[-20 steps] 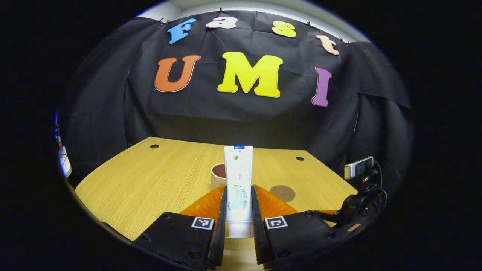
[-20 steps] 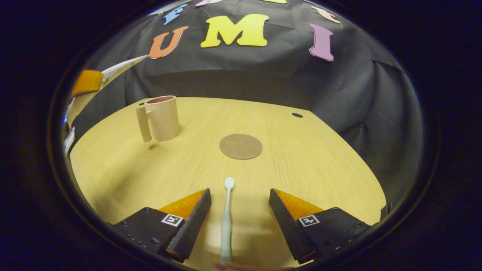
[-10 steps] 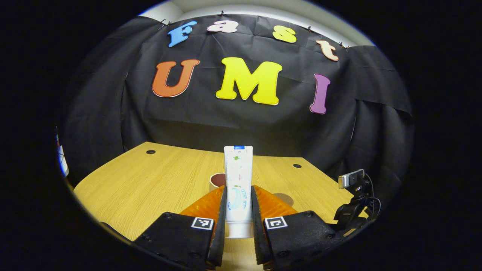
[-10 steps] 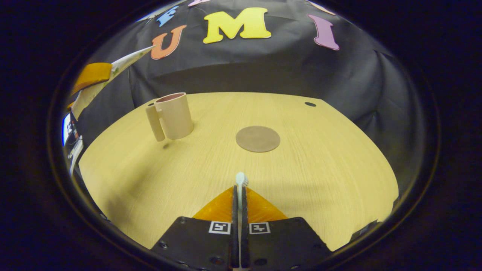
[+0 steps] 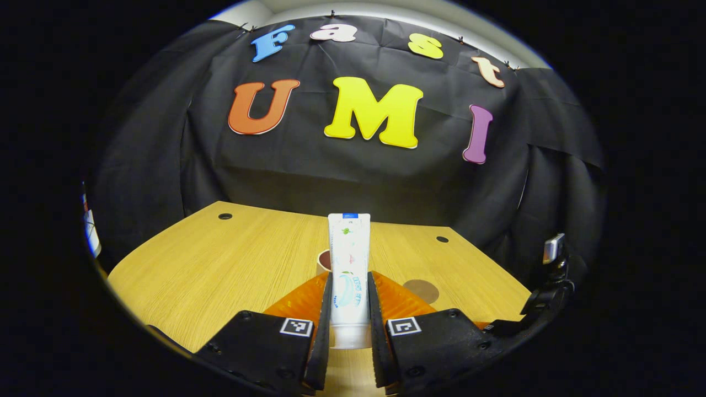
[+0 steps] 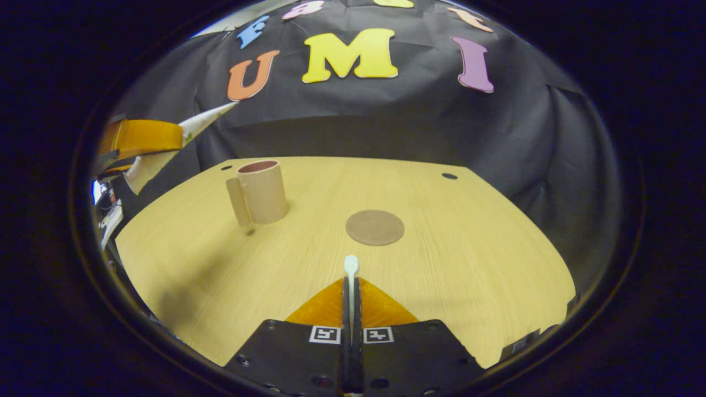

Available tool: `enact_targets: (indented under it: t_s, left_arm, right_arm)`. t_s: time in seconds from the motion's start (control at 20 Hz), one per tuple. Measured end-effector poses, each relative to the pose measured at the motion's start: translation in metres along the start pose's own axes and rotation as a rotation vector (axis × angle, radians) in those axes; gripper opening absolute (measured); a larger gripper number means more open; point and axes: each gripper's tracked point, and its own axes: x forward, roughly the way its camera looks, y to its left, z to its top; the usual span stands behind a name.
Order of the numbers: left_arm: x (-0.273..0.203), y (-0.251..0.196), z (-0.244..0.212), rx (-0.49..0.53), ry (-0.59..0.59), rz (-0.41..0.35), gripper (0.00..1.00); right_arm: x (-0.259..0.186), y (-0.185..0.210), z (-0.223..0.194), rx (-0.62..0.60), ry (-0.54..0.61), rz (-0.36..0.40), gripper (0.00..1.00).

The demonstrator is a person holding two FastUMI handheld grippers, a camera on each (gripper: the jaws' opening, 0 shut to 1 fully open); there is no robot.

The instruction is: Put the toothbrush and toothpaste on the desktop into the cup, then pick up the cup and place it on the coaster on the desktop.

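Between left gripper (image 5: 348,300) fingers: white toothpaste (image 5: 348,259) clamped upright; right gripper (image 6: 351,292) fingers clamp white toothbrush (image 6: 351,270).

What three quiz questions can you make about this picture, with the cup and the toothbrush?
1. True or false: the right hand-held gripper is shut on the toothbrush.
2. What does the left hand-held gripper hold? A) cup B) toothpaste C) coaster
3. Fill in: the cup stands on the desktop, ____ from the coaster.

Key:
1. True; both fingers press on its handle.
2. B, the toothpaste, held upright.
3. Apart; the cup is not on the coaster.
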Motion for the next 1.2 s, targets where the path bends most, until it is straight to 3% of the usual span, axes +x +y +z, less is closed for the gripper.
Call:
enact_targets:
  t_s: [0.2, 0.45, 0.85, 1.2]
  left_arm:
    - [-0.001, 0.000, 0.005, 0.015, -0.020, 0.005, 0.35]
    - [-0.009, -0.003, 0.020, 0.056, -0.087, 0.003, 0.35]
    - [-0.003, -0.014, 0.014, 0.036, -0.071, -0.043, 0.35]
    - [0.039, 0.006, 0.043, 0.029, -0.099, -0.003, 0.35]
  right_arm:
    - [-0.041, 0.003, 0.054, 0.047, -0.185, 0.011, 0.00]
    - [-0.081, 0.000, 0.094, 0.027, -0.327, -0.008, 0.00]
    - [-0.097, 0.010, 0.102, -0.004, -0.361, 0.009, 0.00]
    - [-0.101, 0.009, 0.100, 0.041, -0.399, 0.045, 0.00]
